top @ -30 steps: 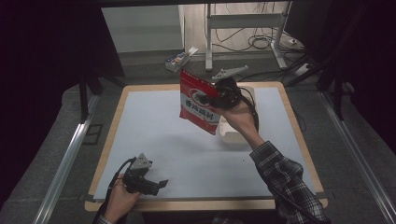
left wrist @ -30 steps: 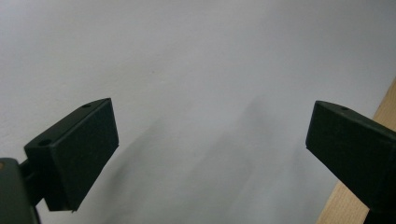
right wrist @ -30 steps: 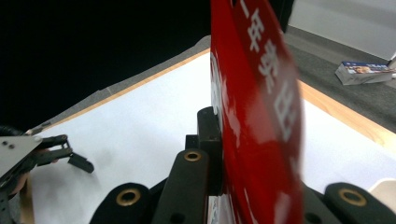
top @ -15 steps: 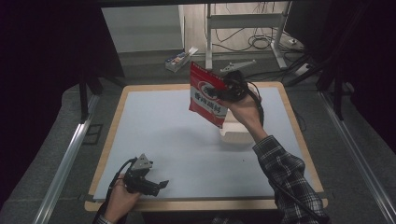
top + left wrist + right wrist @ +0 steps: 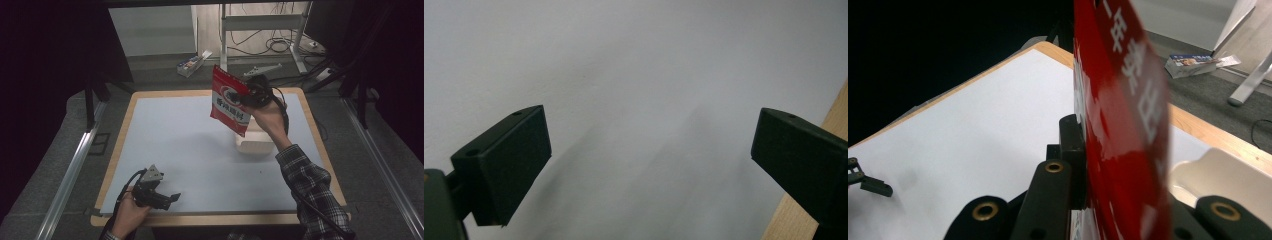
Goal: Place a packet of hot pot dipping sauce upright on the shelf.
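Closest to me, the left gripper is sitting low over the white table, jaws spread wide, holding nothing. Farther off, the right gripper is clamping a red snack bag up in the air, white tray just below it. Guessing it's mid-carry, next lowering the bag into that tray.

White-topped table, wooden rim; white container resting right of centre.

Overhead forward-down; claw cameras close, perhaps sharing table.
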Motion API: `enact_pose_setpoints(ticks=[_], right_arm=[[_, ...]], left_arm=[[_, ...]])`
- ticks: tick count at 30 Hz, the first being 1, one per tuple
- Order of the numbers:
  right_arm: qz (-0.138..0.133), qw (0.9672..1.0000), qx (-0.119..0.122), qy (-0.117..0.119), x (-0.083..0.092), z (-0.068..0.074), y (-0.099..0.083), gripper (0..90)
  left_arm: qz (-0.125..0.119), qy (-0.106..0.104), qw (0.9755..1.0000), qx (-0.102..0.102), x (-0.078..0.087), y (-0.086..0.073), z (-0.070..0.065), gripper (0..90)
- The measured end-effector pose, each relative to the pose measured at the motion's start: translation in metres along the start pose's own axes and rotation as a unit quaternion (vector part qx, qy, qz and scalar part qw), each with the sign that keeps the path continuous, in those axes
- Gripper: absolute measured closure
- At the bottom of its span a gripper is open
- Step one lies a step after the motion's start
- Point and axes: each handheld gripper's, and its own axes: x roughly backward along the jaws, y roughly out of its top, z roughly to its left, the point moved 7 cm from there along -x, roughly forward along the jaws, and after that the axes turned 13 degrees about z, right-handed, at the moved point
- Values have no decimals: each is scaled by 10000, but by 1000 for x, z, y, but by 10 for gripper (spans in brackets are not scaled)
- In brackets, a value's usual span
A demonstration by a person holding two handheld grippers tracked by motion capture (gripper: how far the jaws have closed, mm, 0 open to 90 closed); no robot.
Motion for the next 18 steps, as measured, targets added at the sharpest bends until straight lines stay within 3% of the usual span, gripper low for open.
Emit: enact_pose_setpoints(ticks=[18], right_arm=[[-1, 9994, -253, -223, 23, -29, -26, 890]], left_arm=[[-3, -3, 10000, 24, 0, 0, 0, 25]])
